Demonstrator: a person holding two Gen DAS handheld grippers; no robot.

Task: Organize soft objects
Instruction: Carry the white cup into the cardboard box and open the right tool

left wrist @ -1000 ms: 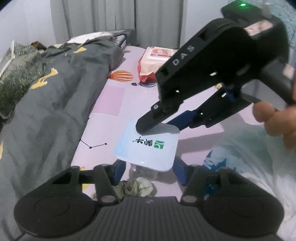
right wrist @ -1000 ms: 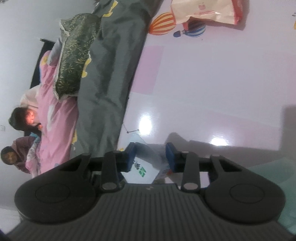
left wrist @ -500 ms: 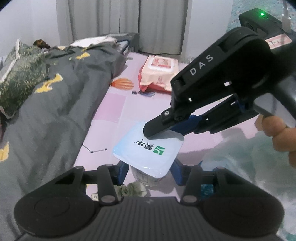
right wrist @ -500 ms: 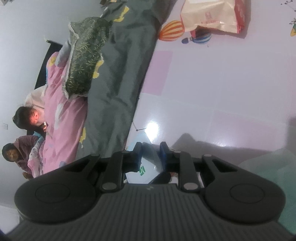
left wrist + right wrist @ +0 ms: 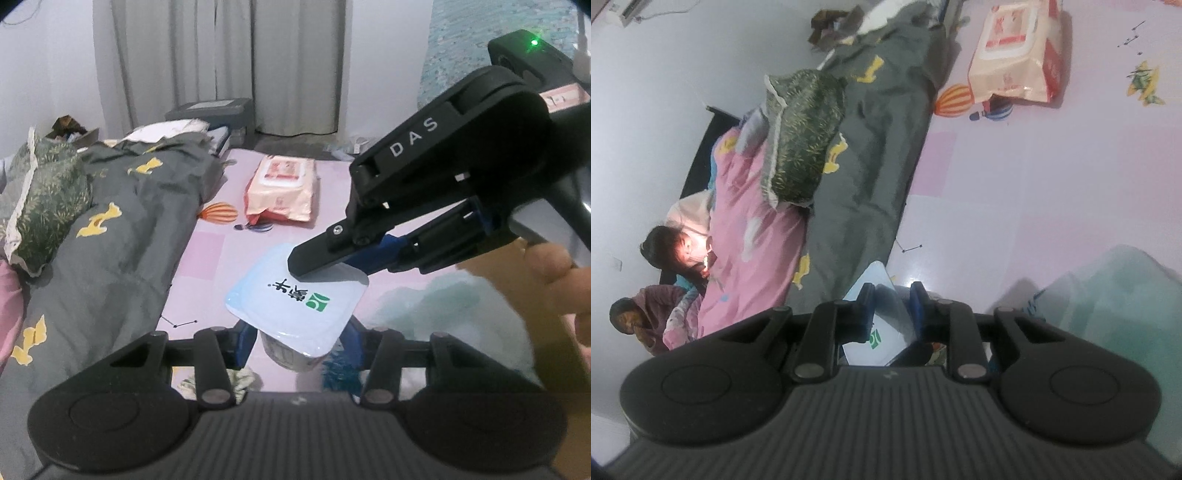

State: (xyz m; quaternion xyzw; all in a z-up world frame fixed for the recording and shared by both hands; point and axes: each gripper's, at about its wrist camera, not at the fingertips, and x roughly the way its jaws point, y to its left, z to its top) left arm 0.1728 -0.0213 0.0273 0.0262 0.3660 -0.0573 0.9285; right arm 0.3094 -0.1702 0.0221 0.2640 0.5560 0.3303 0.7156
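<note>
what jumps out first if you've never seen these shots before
First the pale blue packet with a green logo, held between both claws: the right claw pinches its far edge from the right, and the left claw grips it at bottom centre. Behind it, a pink wipes pack lies on the pink mat, and a grey quilt runs along the left.

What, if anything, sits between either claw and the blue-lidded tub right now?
Nothing visible does. The left claw grips the blue-lidded tub by its clear body, one finger on each side under the lid. The right claw is shut on the lid's far edge. Both already have contact.
</note>
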